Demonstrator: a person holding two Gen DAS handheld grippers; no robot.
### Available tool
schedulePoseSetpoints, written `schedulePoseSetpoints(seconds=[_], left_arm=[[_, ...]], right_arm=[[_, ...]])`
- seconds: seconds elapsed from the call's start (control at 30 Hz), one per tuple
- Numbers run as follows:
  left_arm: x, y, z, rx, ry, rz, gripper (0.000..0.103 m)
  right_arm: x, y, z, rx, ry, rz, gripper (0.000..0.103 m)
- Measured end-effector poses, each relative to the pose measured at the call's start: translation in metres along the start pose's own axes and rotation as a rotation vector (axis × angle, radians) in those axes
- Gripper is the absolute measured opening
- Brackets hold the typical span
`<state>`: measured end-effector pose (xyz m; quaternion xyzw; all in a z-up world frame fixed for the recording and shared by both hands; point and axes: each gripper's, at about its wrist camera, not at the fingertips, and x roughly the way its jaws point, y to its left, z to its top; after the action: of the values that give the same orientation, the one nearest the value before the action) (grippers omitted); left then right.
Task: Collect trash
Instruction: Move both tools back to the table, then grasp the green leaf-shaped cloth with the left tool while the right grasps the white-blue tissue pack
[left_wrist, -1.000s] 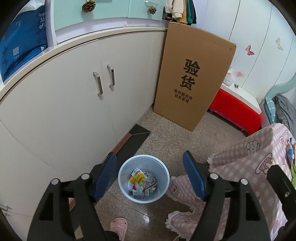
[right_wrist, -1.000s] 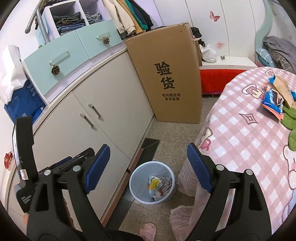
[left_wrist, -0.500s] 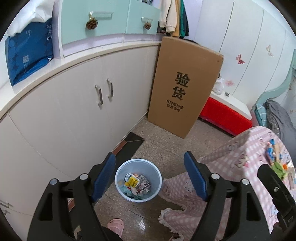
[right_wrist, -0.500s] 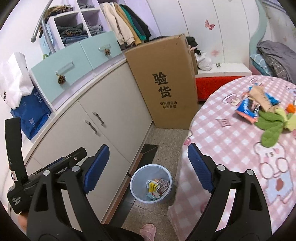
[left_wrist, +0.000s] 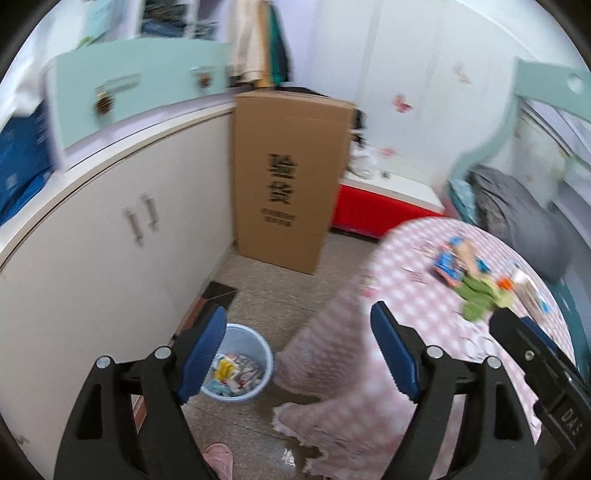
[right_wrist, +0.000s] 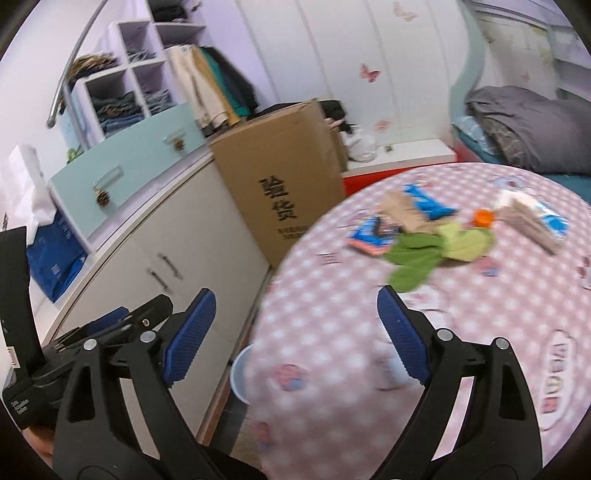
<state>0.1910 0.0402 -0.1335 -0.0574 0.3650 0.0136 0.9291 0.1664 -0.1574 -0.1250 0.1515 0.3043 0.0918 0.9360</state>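
Note:
A pale blue trash bin (left_wrist: 242, 360) with wrappers inside stands on the floor by the cabinet; only its rim (right_wrist: 238, 373) shows past the table edge in the right wrist view. On the pink checked tablecloth (right_wrist: 332, 332) lies a heap of trash: blue snack wrappers (right_wrist: 371, 236), green scraps (right_wrist: 424, 251), an orange bit (right_wrist: 484, 218) and paper packets (right_wrist: 532, 221). The same heap (left_wrist: 476, 280) shows in the left wrist view. My left gripper (left_wrist: 297, 345) hangs above the floor, its jaws opening, nothing between them. My right gripper (right_wrist: 295, 326) is open and empty above the table's near edge.
A tall cardboard box (left_wrist: 288, 173) leans on the white cabinet (left_wrist: 110, 240). A red bench (left_wrist: 380, 210) stands behind it, and a bed with grey bedding (right_wrist: 532, 125) lies at the far right. A pink slipper (left_wrist: 219, 456) is on the floor near the bin.
Both views have swung up and right, away from the bin towards the table. The trash heap has come into fuller view. Both grippers stay empty.

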Motion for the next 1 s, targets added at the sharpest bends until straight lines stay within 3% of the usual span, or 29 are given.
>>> schedulePoseSetpoints(seconds=[0.4, 0.6, 1.0], left_arm=[[0.030, -0.159, -0.014, 0.295, 0.070, -0.176, 0.083], [0.065, -0.222, -0.022, 0.423, 0.104, -0.189, 0.083], [0.129, -0.262, -0.007, 0.445, 0.152, -0.154, 0.083]], right_arm=[[-0.035, -0.138, 0.010, 0.037, 0.027, -0.204, 0.092], [-0.034, -0.196, 0.017, 0.034, 0.064, -0.285, 0.093], [0.015, -0.239, 0.058, -0.195, 0.139, -0.353, 0.096]])
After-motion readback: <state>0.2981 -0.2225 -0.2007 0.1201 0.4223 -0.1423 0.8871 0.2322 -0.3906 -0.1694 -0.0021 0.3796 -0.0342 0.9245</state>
